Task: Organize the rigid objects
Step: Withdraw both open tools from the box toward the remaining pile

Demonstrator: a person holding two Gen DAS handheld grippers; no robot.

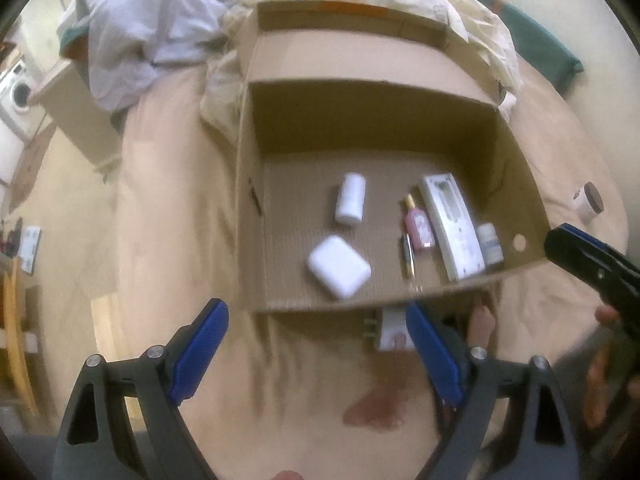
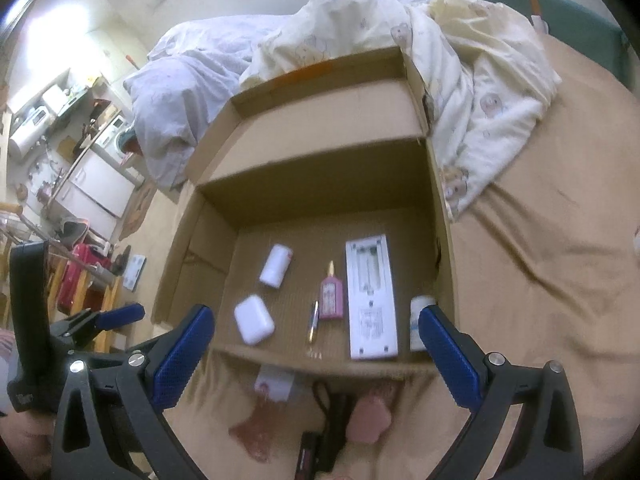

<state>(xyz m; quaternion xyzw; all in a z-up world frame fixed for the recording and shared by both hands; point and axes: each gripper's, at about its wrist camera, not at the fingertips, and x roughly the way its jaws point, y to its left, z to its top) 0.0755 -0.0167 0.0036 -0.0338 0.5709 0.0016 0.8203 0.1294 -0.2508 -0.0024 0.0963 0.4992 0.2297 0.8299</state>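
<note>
Six items incl. white remote [image 2: 371,300] & pink bottle [image 2: 331,294] are being kept in the cardboard box [image 2: 320,184] on the bed, w/ both hand-held grippers [image 1: 316,344] [image 2: 316,354] being held open & empty, a jar [image 1: 591,202] being left outside.

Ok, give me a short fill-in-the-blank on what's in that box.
1. The pink perfume bottle lies between the pen and the white ____.
2. Every sorted thing lies inside the cardboard ____.
3. Both the left gripper and the right gripper are ____ and hold nothing.

Missing words: remote; box; open
</note>
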